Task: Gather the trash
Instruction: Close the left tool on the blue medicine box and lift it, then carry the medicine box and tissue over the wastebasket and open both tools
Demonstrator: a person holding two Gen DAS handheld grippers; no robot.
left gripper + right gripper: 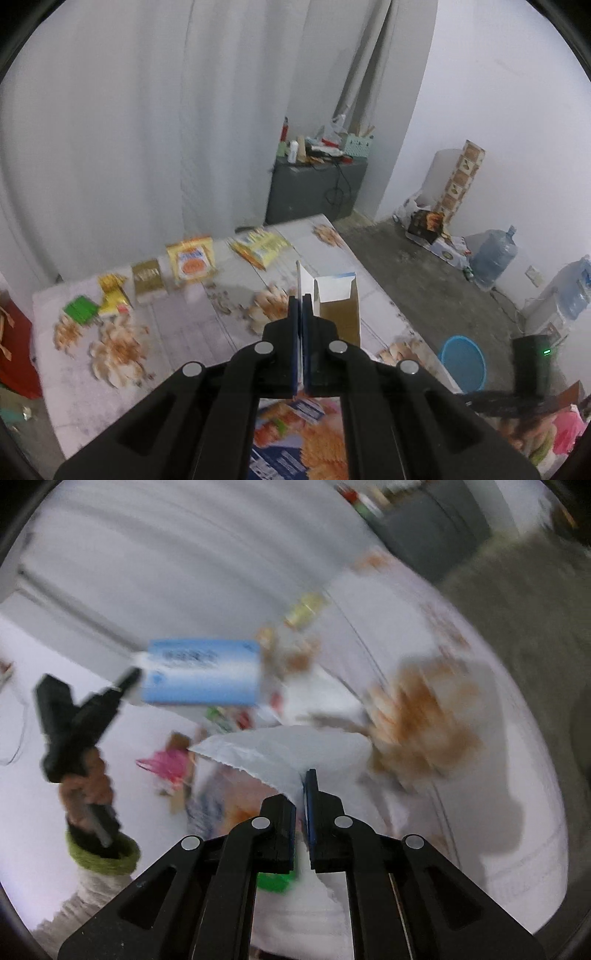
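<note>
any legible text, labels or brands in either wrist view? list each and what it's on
None can be read.
Cracker box in the left gripper: printed panels, too blurred.
Yellow packet on the table: orange label, illegible.
Gold packet: lettering too small.
White bag in the right gripper: no print visible.

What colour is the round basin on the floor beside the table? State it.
Blue; the basin shows best in the left wrist view.

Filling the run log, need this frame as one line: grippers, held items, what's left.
left gripper: shut on blue cracker box | right gripper: shut on white plastic bag | table: snack packets not yet collected
</note>
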